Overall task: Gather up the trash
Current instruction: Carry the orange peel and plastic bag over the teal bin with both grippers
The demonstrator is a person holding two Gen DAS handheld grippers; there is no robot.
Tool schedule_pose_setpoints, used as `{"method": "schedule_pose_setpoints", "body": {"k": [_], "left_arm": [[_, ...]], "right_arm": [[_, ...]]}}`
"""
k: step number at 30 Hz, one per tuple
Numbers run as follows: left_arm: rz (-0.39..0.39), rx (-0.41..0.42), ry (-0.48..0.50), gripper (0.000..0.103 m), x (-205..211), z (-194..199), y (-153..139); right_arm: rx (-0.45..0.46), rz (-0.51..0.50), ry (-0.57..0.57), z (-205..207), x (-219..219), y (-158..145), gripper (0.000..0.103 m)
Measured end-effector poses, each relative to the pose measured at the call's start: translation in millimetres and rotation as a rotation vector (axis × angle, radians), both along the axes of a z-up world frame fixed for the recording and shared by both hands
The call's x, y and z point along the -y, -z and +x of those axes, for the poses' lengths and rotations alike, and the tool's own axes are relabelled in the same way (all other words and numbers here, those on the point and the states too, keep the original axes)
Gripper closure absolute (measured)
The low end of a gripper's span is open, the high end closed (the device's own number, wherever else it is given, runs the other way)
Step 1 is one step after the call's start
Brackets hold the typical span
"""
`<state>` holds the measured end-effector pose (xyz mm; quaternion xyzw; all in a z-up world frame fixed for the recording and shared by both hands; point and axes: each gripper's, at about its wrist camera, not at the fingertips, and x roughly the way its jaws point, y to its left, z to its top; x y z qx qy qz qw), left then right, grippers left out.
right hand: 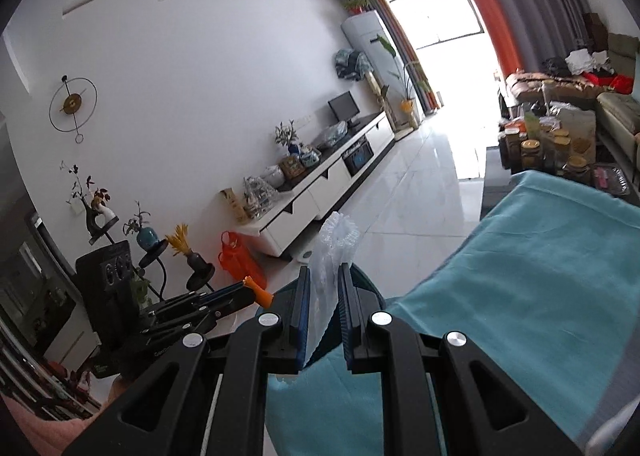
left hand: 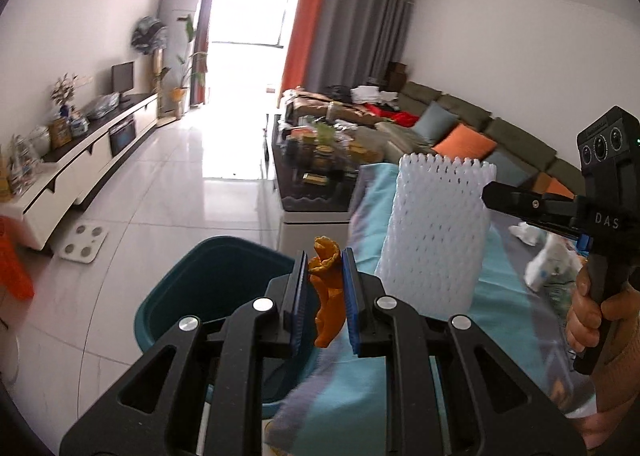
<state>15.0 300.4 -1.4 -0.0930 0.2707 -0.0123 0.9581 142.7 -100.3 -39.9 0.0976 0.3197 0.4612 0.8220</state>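
Your left gripper (left hand: 325, 288), clamped on orange peel (left hand: 328, 296), hangs by the bin (left hand: 200, 280) rim; open floor (left hand: 168, 176) at ten o'clock. Your right gripper (right hand: 324, 312) pinches the foam net (right hand: 334, 256) above the table (right hand: 540, 276) edge.

I see an orange peel (left hand: 328, 292) between blue pads (left hand: 351, 296) on my black left gripper (left hand: 325, 298). The foam net (left hand: 436, 232) is white with a diamond mesh pattern. The bin (left hand: 208, 288) is dark teal, the tablecloth (right hand: 540, 256) light turquoise, the floor (left hand: 192, 176) glossy white tile.
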Motion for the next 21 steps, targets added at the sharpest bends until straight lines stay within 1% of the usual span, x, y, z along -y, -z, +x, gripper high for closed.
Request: {"method": "schedule_pose_setpoints", "body": {"k": [5,10,17,21], "left_arm": [[-0.005,-0.037,-0.054,0.086,-27.4,8.4,13.3],[-0.018,-0.069,-0.086,0.086,-48.2,15.6,25.7],[-0.029,-0.125,-0.127,0.086,-61.2,32.4,45.8],[-0.035,-0.153,-0.144,0.086,-64.0,41.5,58.8]], "right_arm": [[-0.043,-0.033,-0.01,16.2,-29.0,13.9,0.09],[-0.084,-0.085,-0.015,29.6,-62.7,31.5,0.09],[-0.141,-0.152,-0.032,36.0,-96.9,53.9,0.09],[-0.173,-0.179,-0.033,40.2,-111.0,63.9,0.088]]}}
